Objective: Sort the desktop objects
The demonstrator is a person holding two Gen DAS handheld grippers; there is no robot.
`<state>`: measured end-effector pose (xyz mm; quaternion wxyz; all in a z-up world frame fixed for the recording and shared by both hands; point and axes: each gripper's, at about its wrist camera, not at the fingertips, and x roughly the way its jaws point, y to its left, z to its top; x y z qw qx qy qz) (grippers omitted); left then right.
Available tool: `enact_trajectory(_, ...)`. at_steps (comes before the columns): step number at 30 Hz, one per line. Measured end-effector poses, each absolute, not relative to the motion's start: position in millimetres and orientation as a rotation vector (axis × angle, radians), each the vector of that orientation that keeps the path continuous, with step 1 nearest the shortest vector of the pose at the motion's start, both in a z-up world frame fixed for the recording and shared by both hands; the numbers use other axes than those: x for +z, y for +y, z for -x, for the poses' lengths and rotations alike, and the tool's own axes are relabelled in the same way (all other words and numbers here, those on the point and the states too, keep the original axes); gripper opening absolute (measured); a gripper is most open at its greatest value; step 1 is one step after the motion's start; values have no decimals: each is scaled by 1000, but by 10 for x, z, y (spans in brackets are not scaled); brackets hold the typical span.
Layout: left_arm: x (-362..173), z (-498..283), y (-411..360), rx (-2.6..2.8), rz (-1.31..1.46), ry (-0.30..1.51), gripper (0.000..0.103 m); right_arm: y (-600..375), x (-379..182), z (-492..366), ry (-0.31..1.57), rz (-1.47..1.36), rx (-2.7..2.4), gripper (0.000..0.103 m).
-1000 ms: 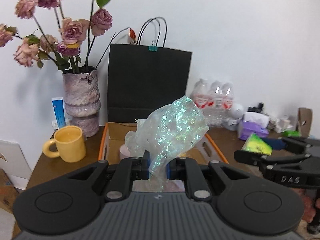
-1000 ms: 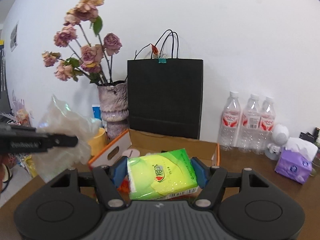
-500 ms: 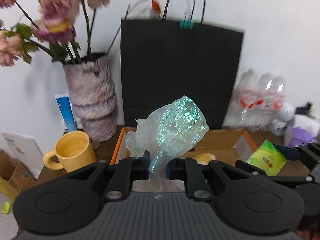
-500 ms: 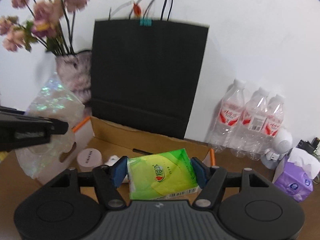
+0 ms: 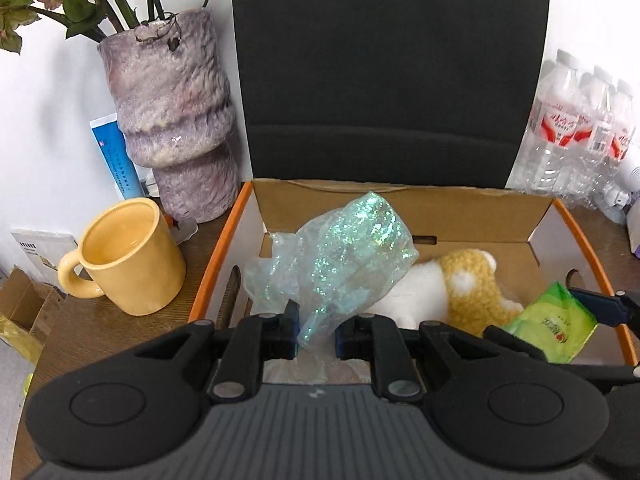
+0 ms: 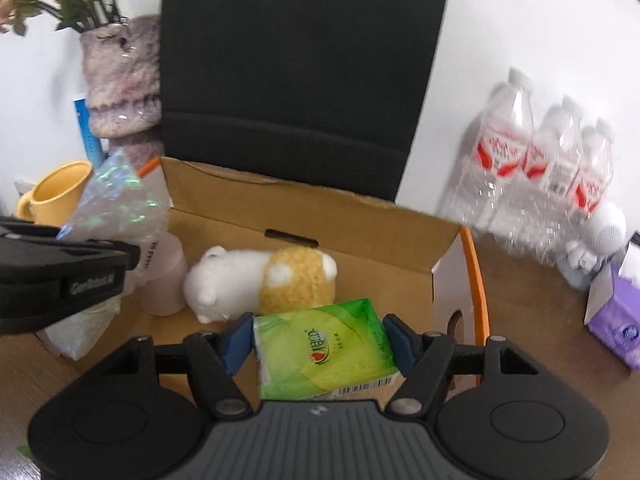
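My left gripper [image 5: 316, 332] has the neck of a crumpled iridescent plastic bag [image 5: 344, 256] between its pads, and its jaws are opening. The bag hangs over the left end of an open cardboard box with an orange rim [image 5: 440, 208]. My right gripper [image 6: 320, 340] is shut on a green tissue pack [image 6: 324, 348] held over the box's right end, and its jaws are easing open. Inside the box lie a white and yellow plush toy [image 6: 260, 280] and a pale pink cup [image 6: 164, 280].
A yellow mug [image 5: 128, 256] and a mottled purple vase [image 5: 172, 120] with dried roses stand left of the box. A black paper bag [image 5: 380, 80] stands right behind it. Water bottles [image 6: 540, 168] and a purple tissue box [image 6: 612, 320] stand to the right.
Both grippers have moved forward and tilted down over the box, so its inside and the plush toy now show. Each still carries its load.
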<state>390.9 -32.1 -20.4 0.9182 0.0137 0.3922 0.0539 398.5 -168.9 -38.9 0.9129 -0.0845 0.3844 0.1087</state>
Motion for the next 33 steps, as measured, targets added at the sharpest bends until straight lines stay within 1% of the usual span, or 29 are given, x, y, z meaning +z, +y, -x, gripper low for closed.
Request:
enact_trajectory(1, -212, -3909, -326, 112, -30, 807, 22, -1702, -402, -3995, 804, 164, 226, 72)
enact_trajectory(2, -218, -3907, -331, 113, -31, 808, 33, -1715, -420, -4004, 819, 153, 235, 74)
enact_trajectory(3, -222, -3903, -337, 113, -31, 808, 48, -1727, -433, -4009, 830, 142, 244, 77)
enact_trajectory(4, -226, -3898, -343, 113, -29, 808, 55, -1738, -421, -3995, 823, 135, 247, 82)
enact_trajectory(5, -216, -3889, -352, 116, -31, 801, 63, -1749, -408, -3982, 816, 127, 250, 85)
enact_trajectory(6, -194, -3875, -362, 118, -33, 790, 75, -1761, -392, -3967, 808, 120, 253, 90)
enact_trajectory(9, -66, -3804, -378, 112, -34, 737, 92, -1822, -279, -3918, 789, 94, 267, 92)
enact_trajectory(10, 0, -3767, -379, 107, -33, 715, 95, -1842, -238, -3907, 788, 89, 272, 93)
enact_trajectory(11, 64, -3732, -378, 101, -30, 693, 101, -1863, -194, -3894, 786, 84, 278, 94)
enact_trajectory(12, 145, -3678, -375, 94, -25, 663, 103, -1890, -139, -3866, 780, 79, 284, 98)
enact_trajectory(13, 220, -3625, -372, 88, -20, 638, 103, -1919, -81, -3835, 773, 75, 291, 103)
enact_trajectory(21, 744, -2986, -297, 25, 32, 470, 103, -2250, 472, -3341, 635, 60, 338, 103)
enact_trajectory(25, 870, -2638, -212, -34, 61, 440, 103, -2408, 626, -2909, 561, 106, 338, 103)
enact_trajectory(29, 879, -2251, -157, -84, 61, 418, 103, -2540, 599, -2364, 487, 172, 322, 103)
enact_trajectory(33, 702, -1832, -157, -125, 7, 390, 103, -2610, 397, -1946, 465, 212, 318, 103)
